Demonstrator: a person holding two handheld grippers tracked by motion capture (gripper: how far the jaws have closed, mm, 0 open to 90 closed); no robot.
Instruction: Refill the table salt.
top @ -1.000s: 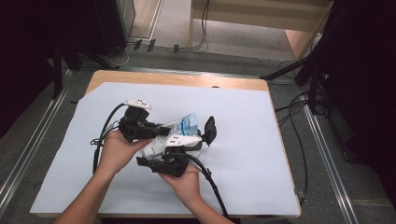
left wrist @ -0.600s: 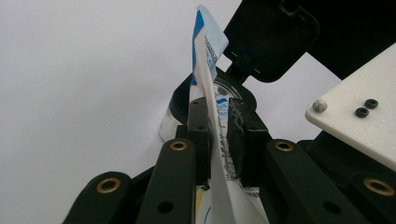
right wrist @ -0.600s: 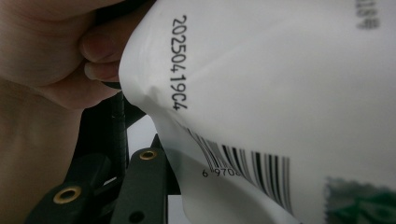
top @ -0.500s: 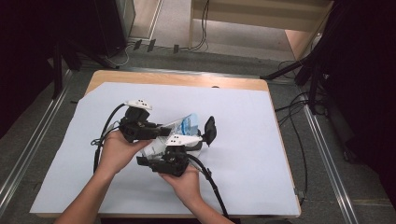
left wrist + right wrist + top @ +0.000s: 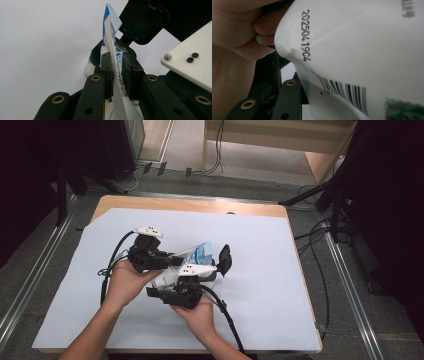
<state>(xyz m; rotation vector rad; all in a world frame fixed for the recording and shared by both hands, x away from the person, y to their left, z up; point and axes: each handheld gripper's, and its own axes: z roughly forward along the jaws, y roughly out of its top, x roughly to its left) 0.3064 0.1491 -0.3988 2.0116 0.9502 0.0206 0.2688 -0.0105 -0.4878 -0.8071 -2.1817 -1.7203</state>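
Both forearms reach in from the near edge, hands close together over the middle of the tabletop [image 5: 280, 270]. The left gripper [image 5: 117, 72] points toward the right one, its jaws clenched on the thin edge of a white-and-blue pouch [image 5: 200, 254]. The right gripper [image 5: 200, 272] lies just below; the pouch lies right against it, but its jaws' grasp I cannot tell.

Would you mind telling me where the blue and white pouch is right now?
In the high view the pouch is near the table's middle, above the blue sheet, pinched by the left hand-held gripper beside the right hand-held gripper.
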